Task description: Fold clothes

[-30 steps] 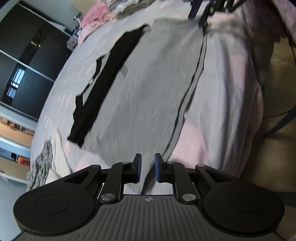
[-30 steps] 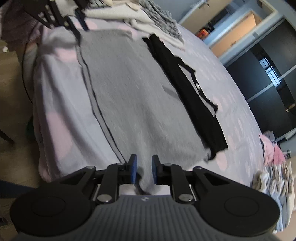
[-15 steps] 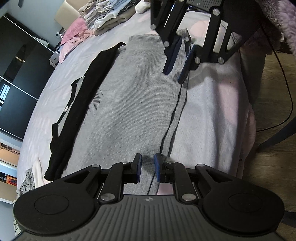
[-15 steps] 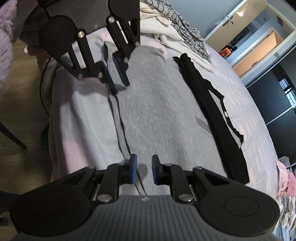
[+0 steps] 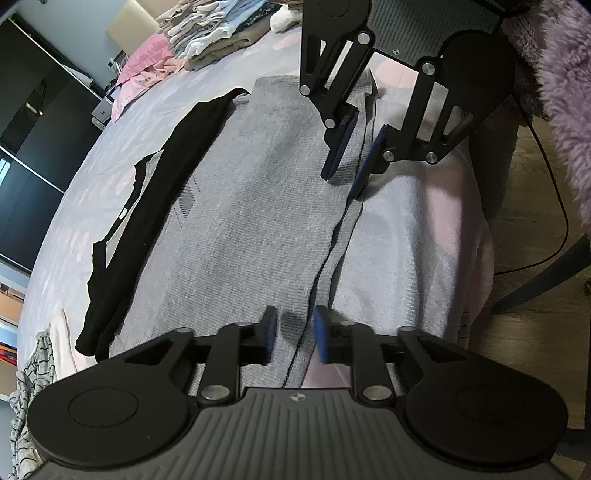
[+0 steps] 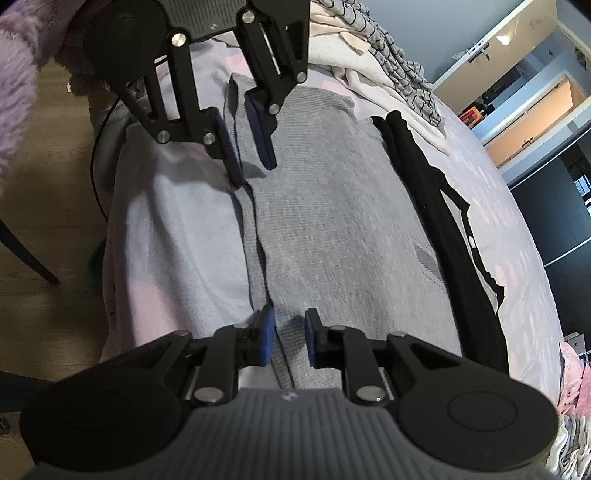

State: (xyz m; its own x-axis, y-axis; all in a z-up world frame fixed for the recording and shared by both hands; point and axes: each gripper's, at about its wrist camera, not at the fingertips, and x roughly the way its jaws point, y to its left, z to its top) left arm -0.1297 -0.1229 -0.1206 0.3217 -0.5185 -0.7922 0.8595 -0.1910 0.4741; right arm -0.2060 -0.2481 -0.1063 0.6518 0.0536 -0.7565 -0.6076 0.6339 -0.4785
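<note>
A grey garment (image 5: 240, 221) (image 6: 332, 221) lies flat and folded along the side of the bed, its doubled edge facing the floor. My left gripper (image 5: 293, 334) (image 6: 253, 170) sits low over one end of that edge. Its jaws are opening, and the edge runs between the blue pads without being pressed. My right gripper (image 6: 290, 336) (image 5: 341, 181) is at the other end, its pads a narrow gap apart. The edge lies loose by its left pad. A black garment (image 5: 147, 221) (image 6: 443, 221) lies stretched along the grey one's far side.
The bed sheet (image 5: 406, 240) is lilac with pink patches. Stacks of clothes (image 5: 221, 29) and a pink heap (image 5: 147, 62) sit at one end, a crumpled pile (image 6: 388, 55) at the other. A wood floor (image 5: 535, 332), a cable (image 5: 554, 221) and a fuzzy purple sleeve (image 5: 569, 92) are beside the bed.
Both grippers came down toward the bed and closer to each other along the grey garment's edge. The left jaws have widened; the right jaws look about the same.
</note>
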